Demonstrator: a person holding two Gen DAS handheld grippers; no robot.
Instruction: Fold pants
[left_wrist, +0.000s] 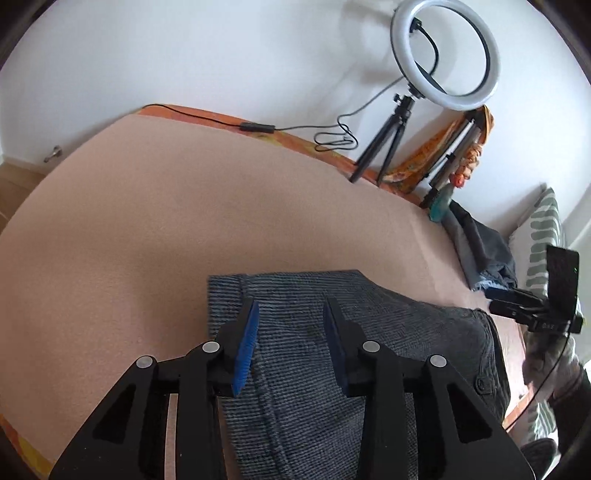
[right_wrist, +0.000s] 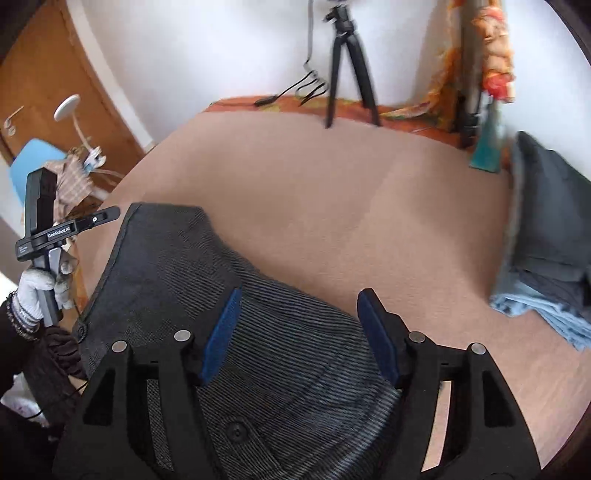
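Observation:
Dark grey ribbed pants (left_wrist: 332, 332) lie folded on the pink bed cover (left_wrist: 166, 221), near its front edge. My left gripper (left_wrist: 290, 314) is open above the folded pants, blue pads apart, holding nothing. In the right wrist view the same pants (right_wrist: 184, 277) lie under my right gripper (right_wrist: 297, 306), which is open and empty above the cloth. A button (right_wrist: 236, 430) shows near that gripper's base. The left gripper (right_wrist: 48, 229), held in a white-gloved hand, shows at the left edge there. The right gripper (left_wrist: 535, 310) shows at the right in the left wrist view.
A stack of folded clothes (right_wrist: 546, 229) lies at the right of the bed, also in the left wrist view (left_wrist: 480, 251). A ring light (left_wrist: 445, 55) on a tripod (right_wrist: 347, 66) stands at the far edge by the wall, with a cable (left_wrist: 258, 127). A striped pillow (left_wrist: 543, 236) lies at right.

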